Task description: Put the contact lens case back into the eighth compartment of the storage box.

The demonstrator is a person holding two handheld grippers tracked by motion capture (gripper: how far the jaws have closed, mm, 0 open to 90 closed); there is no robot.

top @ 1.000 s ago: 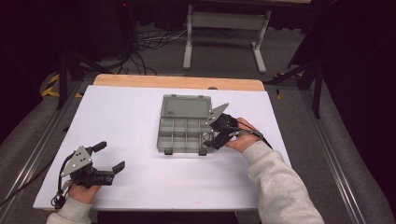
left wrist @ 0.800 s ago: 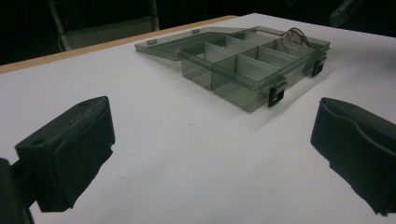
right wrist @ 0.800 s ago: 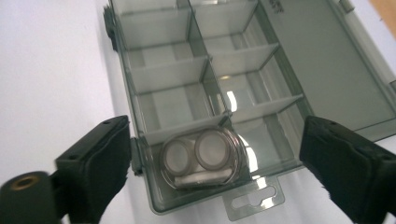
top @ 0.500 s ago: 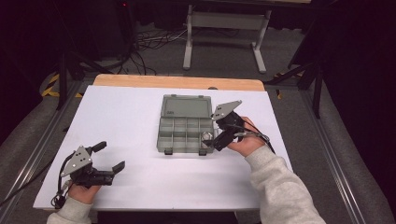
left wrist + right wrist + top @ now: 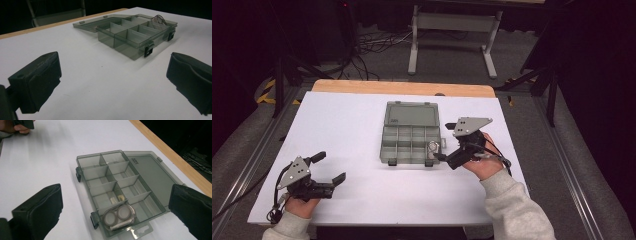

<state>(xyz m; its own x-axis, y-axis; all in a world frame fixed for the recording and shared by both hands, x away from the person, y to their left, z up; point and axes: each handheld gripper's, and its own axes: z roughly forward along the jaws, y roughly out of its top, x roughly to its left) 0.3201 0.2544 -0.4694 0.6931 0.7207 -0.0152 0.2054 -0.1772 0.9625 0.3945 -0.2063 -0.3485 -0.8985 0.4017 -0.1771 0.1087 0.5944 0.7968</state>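
Observation:
A smoky grey compartment box (image 5: 407, 142) lies at the table's middle, its lid (image 5: 412, 114) folded flat on the far side. A metal piece with two round discs (image 5: 119, 216) rests in the near right corner compartment (image 5: 433, 146). Two small pale bits (image 5: 117, 199) lie in the compartment beside it. My right gripper (image 5: 443, 151) hovers at the box's right edge, open, its jaws spread wide over the metal piece (image 5: 116, 208) with nothing held. My left gripper (image 5: 330, 168) rests open on the near left of the table, well away from the box (image 5: 135, 37).
The white table top (image 5: 352, 125) has a wooden strip (image 5: 402, 88) along its far edge. Beyond it stand a metal frame (image 5: 452, 30) and cables on the dark floor. The box's two black latches (image 5: 149, 49) face the near side.
My right gripper has drawn back a little from the box's right corner, toward the person and to the right. The left gripper has stayed put.

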